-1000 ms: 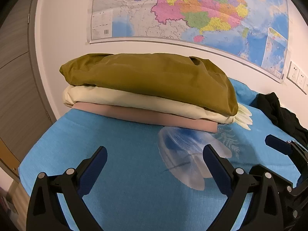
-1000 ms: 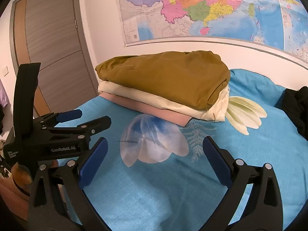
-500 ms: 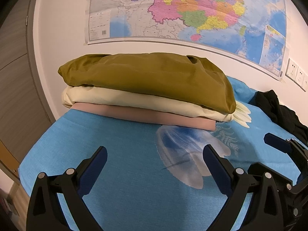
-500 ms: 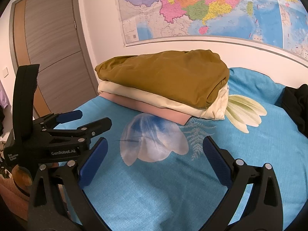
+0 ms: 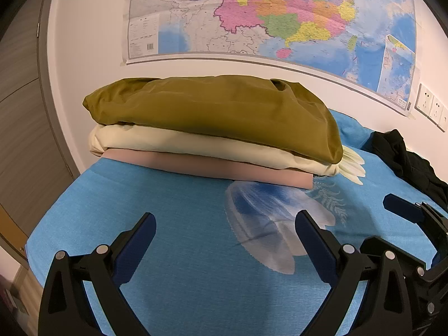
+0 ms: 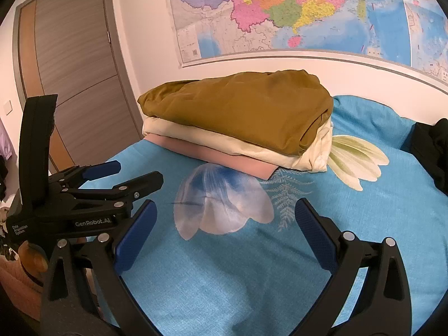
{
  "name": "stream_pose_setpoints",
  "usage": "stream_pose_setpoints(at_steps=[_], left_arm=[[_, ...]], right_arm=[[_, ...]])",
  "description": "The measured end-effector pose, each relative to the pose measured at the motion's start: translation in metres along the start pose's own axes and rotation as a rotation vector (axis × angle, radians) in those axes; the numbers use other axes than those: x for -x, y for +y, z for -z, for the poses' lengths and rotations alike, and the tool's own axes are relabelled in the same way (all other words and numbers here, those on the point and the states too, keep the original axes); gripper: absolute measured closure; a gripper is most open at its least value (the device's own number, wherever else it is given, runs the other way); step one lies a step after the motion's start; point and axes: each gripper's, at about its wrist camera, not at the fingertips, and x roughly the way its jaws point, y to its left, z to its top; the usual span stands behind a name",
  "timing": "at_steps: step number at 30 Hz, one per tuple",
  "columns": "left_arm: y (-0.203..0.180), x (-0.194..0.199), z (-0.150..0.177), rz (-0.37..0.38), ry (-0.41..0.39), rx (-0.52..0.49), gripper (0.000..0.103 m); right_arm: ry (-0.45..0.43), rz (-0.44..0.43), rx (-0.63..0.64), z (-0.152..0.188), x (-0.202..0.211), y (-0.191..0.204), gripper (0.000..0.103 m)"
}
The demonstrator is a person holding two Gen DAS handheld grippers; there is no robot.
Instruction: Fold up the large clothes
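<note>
Overhead, wall map [image 5: 268, 19] above blue bed [image 5: 173, 212].

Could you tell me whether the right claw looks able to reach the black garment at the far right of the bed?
Probably yes: the right claw is open, and only bare blue bedsheet lies before the black garment.

The olive garment [image 5: 212, 114] at twelve o'clock is smooth cloth with a faint sheen; the cream piece [image 5: 196, 145] under it looks soft and matt, the pink one [image 5: 212, 168] flat and even. The bed sheet [image 5: 179, 218] is a finely woven blue cloth — matt, printed. The left gripper [image 5: 224, 238] is matt black plastic with textured blue pads [image 5: 316, 240] and bright metal rivets. The wall map [image 5: 280, 14] is glossy paper.
</note>
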Motion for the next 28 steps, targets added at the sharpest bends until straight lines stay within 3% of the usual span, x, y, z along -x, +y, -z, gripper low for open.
stream_pose_setpoints(at_steps=[16,24,28], left_arm=[[-0.005,0.000,0.000,0.010,-0.016,-0.012,0.007],[-0.024,-0.005,-0.001,0.073,0.008,-0.028,0.007],[-0.043,-0.016,-0.001,0.161,0.059,-0.044,0.007]], right_arm=[[-0.001,0.004,-0.008,0.003,0.001,-0.002,0.006],[-0.013,0.051,-0.049,0.009,0.014,-0.019,0.006],[-0.023,0.104,-0.090,0.015,0.029,-0.039,0.006]])
